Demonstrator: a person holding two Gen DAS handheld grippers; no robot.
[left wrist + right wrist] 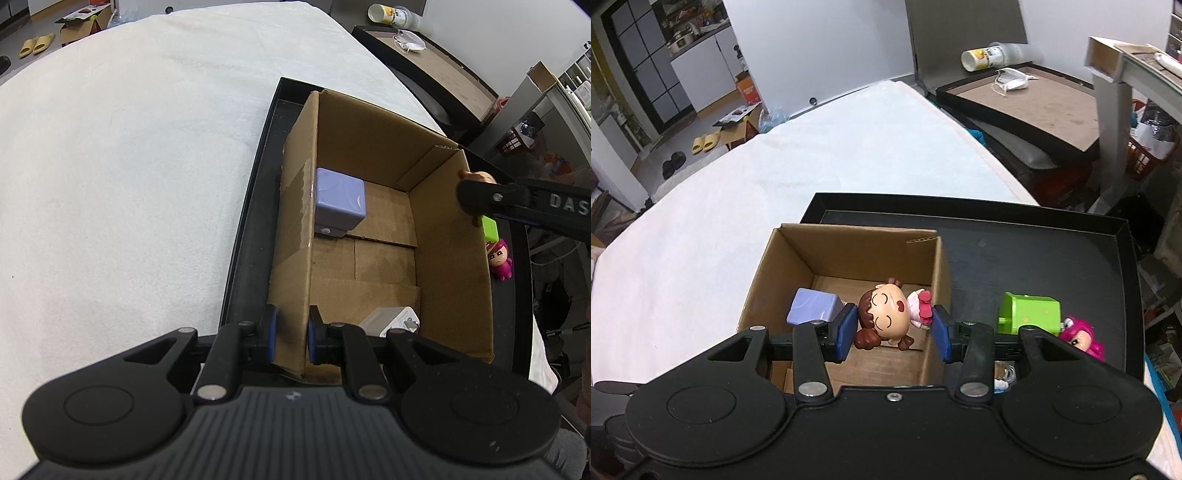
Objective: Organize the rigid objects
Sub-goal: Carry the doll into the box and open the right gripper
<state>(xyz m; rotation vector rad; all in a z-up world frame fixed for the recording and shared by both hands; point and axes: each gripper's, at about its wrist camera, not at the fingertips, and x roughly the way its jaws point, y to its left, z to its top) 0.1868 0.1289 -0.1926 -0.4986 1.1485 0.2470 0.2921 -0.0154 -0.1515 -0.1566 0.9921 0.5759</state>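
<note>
An open cardboard box [454,258] [775,266] stands in a black tray [251,206] [1034,258] on a white cloth. My left gripper [290,338] is shut on the box's left wall. My right gripper [894,328] [476,199] holds a brown-haired girl figurine [890,314] [478,178] over the box's right side. Inside the box lie a lilac cube [338,201] [812,308] and a white block [391,321]. A green block [1028,312] [489,229] and a pink figurine [1082,338] [500,262] lie in the tray right of the box.
The white cloth [129,166] spreads left and beyond the tray. A second dark tray [1034,107] with a face mask [1012,81] and a tipped bottle [990,53] sits at the far right. Clutter and shelves stand to the right.
</note>
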